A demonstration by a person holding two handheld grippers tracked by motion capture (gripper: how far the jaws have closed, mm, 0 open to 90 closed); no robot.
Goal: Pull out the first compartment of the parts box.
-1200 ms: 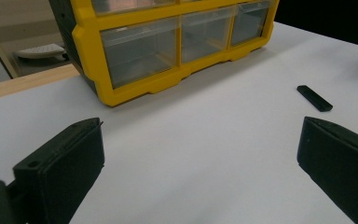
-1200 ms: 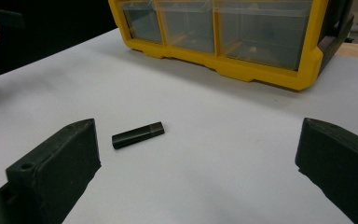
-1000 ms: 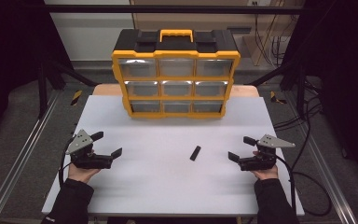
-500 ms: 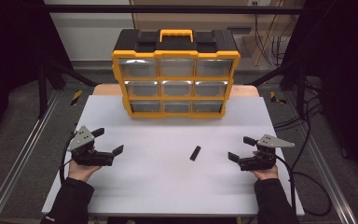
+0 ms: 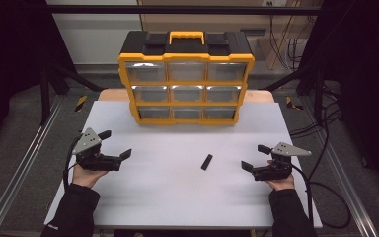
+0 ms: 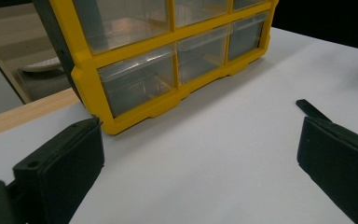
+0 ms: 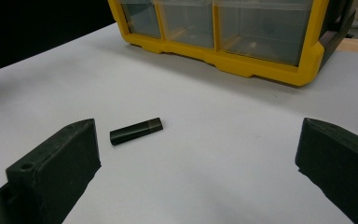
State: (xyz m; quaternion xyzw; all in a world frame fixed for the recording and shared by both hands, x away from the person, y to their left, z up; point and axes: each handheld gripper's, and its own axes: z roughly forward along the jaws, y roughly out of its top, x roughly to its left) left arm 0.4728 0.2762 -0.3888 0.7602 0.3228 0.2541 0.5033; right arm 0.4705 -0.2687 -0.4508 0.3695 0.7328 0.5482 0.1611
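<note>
Black little flat stick (image 5: 207, 161) is lying loose on the white tabletop (image 5: 177, 197), in front of the yellow-and-black drawer organizer with clear drawers (image 5: 186, 79). It's nearer the right gripper (image 5: 255, 159) than the left gripper (image 5: 115, 144). Both have jaws spread wide, holding nothing.

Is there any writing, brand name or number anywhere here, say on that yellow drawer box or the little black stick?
None can be read.
Yellow drawer box: no label or brand visible.
Little black stick: no marking visible.
Sleeve cuff: a tiny pale mark, too small to read.
</note>
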